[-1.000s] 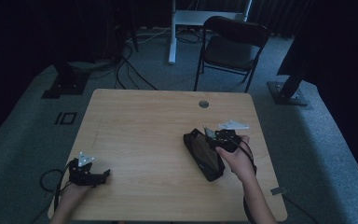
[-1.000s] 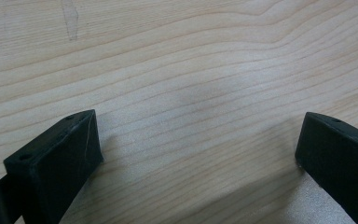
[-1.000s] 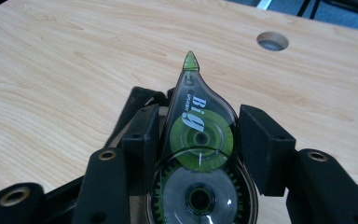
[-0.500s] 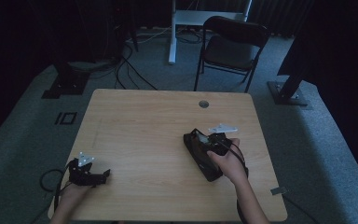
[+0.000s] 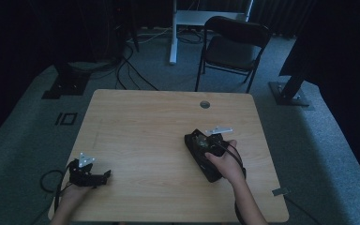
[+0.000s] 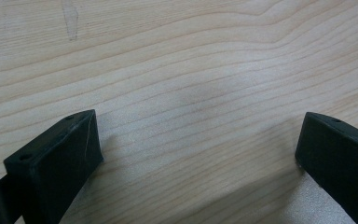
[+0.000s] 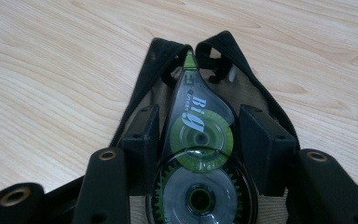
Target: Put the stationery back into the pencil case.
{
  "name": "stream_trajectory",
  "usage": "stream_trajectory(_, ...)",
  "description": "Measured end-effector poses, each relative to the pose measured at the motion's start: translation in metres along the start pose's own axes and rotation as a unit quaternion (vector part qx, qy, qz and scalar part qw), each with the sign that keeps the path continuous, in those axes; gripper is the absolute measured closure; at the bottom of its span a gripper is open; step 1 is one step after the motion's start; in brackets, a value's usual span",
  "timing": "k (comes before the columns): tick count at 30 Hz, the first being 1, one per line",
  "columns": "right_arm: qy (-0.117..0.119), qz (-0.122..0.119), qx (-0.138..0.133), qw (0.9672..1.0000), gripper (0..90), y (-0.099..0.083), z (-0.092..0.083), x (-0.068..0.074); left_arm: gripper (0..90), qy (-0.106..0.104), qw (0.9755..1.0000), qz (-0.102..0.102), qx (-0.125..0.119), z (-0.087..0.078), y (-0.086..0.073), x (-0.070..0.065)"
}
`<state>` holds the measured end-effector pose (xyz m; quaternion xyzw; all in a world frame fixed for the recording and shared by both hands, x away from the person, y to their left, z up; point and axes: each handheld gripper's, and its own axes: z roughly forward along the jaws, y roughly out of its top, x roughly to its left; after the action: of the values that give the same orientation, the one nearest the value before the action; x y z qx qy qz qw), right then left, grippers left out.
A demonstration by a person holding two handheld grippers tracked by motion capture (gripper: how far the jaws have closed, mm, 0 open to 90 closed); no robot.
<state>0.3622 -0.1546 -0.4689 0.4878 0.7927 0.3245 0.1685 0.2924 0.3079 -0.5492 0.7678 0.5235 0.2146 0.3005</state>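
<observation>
The left gripper (image 5: pixel 104 176) rests low on the near left part of the wooden desk (image 5: pixel 145 126), held by the person's left hand (image 5: pixel 72 194); in the left gripper view its two black fingers (image 6: pixel 58 158) stand spread wide, with bare wood grain between them and nothing pinched. Well apart to the right, the right gripper (image 5: pixel 201 143) sits under the person's right hand (image 5: pixel 225 161), over a black pencil pouch (image 5: pixel 201 157) lying on the desk; in the right gripper view its fingers (image 7: pixel 142 135) pinch a correction tape dispenser (image 7: pixel 198 154) by its two flat sides, one finger pressed against each side; the dispenser has a clear body with green wheels inside, and its green tip (image 7: pixel 189 60) points away from the fingers, toward the far end of the pouch (image 7: pixel 168 51); the pouch's black zipped edges run past either side of the fingers, open around them, and the dispenser lies between those edges, over the tan lining; beyond the desk a black folding chair (image 5: pixel 234 47) stands on the grey floor.
</observation>
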Motion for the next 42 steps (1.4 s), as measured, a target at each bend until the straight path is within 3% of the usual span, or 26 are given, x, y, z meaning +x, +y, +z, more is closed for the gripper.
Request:
stream_trajectory(15, -0.006, 0.012, 0.047, 0.9988, 49.6, -0.001, 0.023, 0.0, 0.2, 0.0, 1.0, 0.0, 0.0, 0.0, 0.0, 0.0)
stream_trajectory(42, -0.013, 0.017, 0.106, 0.9941, 49.3, 0.002, 0.042, -0.003, 0.2, 0.0, 1.0, 0.0, 0.0, 0.0, 0.0, 0.0)
